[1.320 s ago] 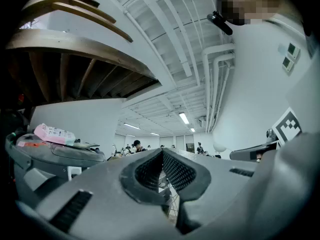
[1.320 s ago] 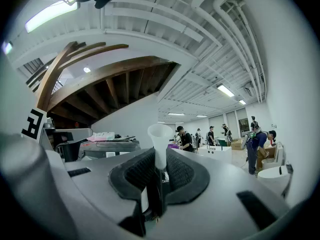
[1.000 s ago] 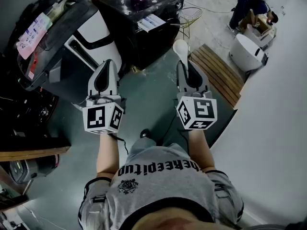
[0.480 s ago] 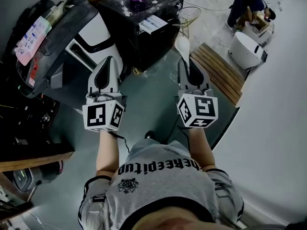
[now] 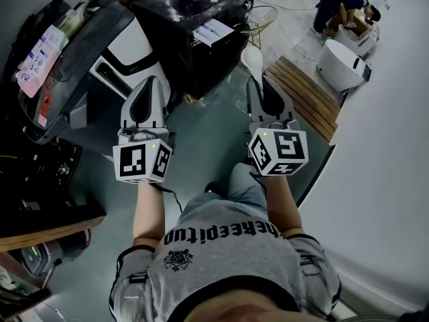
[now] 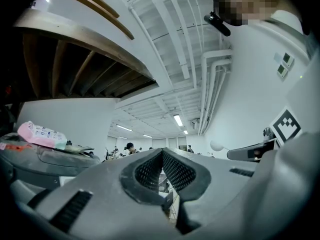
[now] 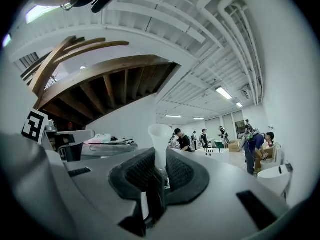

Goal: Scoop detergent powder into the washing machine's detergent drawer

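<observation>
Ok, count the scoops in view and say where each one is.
1. The white scoop is clamped in the right gripper, its bowl sticking out past the jaws. The left gripper is shut on nothing. Others may be hidden.

The shells of the left gripper (image 6: 161,156) and the right gripper (image 7: 159,170) are seen as smooth, matt grey plastic. Their pads (image 6: 177,173) are dark, rubbery and finely gridded. The scoop (image 7: 160,136) is made of white, translucent plastic. At far right a platform (image 5: 305,106) of bare wooden slats is laid on the smooth floor (image 5: 201,139). The washing machine (image 5: 131,42) at far left is finished in gloss, white and black.
</observation>
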`<state>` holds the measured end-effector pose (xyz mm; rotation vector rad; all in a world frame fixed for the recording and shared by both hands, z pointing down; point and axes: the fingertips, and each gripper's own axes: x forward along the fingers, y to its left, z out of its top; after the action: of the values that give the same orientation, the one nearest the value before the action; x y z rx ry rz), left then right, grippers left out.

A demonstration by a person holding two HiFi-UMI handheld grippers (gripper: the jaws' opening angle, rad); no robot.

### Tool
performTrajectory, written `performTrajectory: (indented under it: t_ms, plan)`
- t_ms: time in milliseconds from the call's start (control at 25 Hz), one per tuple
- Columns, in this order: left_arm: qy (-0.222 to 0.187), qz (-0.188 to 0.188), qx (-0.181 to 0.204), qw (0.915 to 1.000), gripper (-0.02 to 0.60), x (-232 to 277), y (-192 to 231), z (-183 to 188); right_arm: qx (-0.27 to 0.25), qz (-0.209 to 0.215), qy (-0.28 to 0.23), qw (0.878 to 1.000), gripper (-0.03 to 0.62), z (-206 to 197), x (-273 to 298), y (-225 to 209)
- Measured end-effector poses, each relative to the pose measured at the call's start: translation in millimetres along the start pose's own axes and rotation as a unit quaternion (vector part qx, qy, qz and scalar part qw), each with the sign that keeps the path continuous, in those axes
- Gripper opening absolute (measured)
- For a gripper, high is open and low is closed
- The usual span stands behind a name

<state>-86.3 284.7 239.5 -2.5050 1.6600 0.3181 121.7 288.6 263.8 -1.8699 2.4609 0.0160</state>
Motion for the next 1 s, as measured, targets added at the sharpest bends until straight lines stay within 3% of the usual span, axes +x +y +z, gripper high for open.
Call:
performTrajectory:
  t_ms: [400, 1000]
  plan:
    - [-0.004, 0.003, 0.006, 1.0, 0.003, 47.7, 16.9, -10.3, -0.006, 0.003, 0.001, 1.0, 0.063, -3.9, 53.0, -15.5]
    - [-0.018, 0.029, 0.023, 0.9992, 0.003, 196.2, 66.4, -23.2, 0.012, 0.032, -0.003, 0.999, 0.063, 1.7, 212.5, -71.6]
